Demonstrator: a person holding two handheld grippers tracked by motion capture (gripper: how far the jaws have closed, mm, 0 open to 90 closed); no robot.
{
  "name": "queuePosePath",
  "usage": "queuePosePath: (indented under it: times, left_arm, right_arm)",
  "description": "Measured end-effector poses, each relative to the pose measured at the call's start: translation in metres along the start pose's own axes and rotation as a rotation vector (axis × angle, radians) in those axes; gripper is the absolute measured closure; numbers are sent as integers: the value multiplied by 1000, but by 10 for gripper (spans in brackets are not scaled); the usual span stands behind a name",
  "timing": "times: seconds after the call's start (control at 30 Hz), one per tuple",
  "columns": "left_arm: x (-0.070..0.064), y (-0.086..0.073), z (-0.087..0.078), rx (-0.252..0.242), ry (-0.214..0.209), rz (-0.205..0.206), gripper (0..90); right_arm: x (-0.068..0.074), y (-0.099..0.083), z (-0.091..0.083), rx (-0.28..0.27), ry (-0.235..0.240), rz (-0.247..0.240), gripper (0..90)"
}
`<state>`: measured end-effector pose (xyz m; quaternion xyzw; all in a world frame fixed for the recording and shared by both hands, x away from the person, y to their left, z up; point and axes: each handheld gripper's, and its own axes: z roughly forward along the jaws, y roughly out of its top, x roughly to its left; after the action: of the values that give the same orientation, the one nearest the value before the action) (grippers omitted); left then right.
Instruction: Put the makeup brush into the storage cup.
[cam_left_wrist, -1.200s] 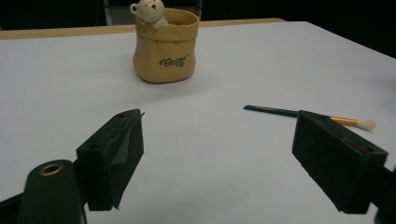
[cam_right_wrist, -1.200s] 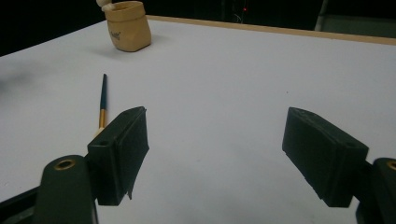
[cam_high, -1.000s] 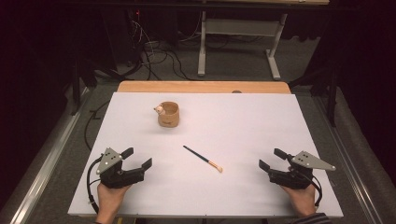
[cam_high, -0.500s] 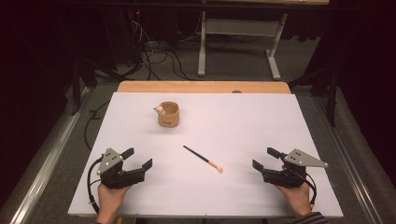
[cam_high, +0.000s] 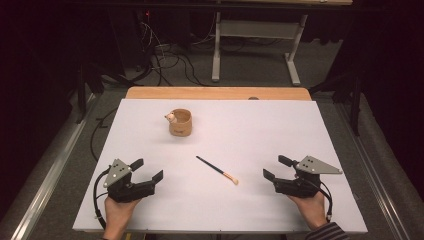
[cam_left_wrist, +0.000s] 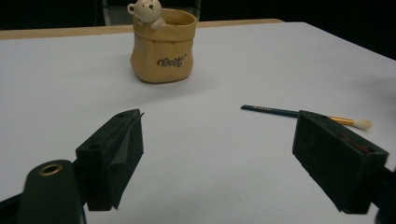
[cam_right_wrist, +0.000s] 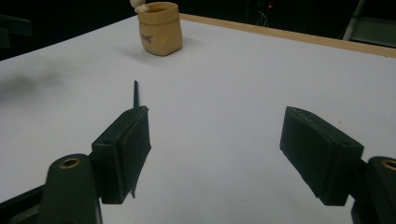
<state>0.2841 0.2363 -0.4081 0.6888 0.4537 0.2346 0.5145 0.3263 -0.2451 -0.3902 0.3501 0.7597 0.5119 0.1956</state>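
Brush (cam_high: 217, 170) lies flat mid-table, between my grippers and nearer than the cup (cam_high: 180, 122). I hold the right gripper (cam_high: 276, 169) wide open, empty, aimed toward it; the left gripper (cam_high: 147, 170) waits likewise.

White-topped table (cam_high: 250, 130), wooden strip along far edge. Tan pot (cam_high: 180, 122) with bear figure at 11 o'clock of centre. Small brush (cam_high: 216, 169) lying flat near centre, bristles toward 4 o'clock.

Brush (cam_high: 217, 170) lies on table (cam_high: 250, 125), nearer than pot (cam_high: 180, 122).
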Motion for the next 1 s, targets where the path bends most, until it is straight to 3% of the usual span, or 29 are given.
queuePosePath:
  times: [1.0]
  left_arm:
    - [-1,0,0,-1,-4,6,167]
  right_arm:
    - [21,19,42,83,91,-30,289]
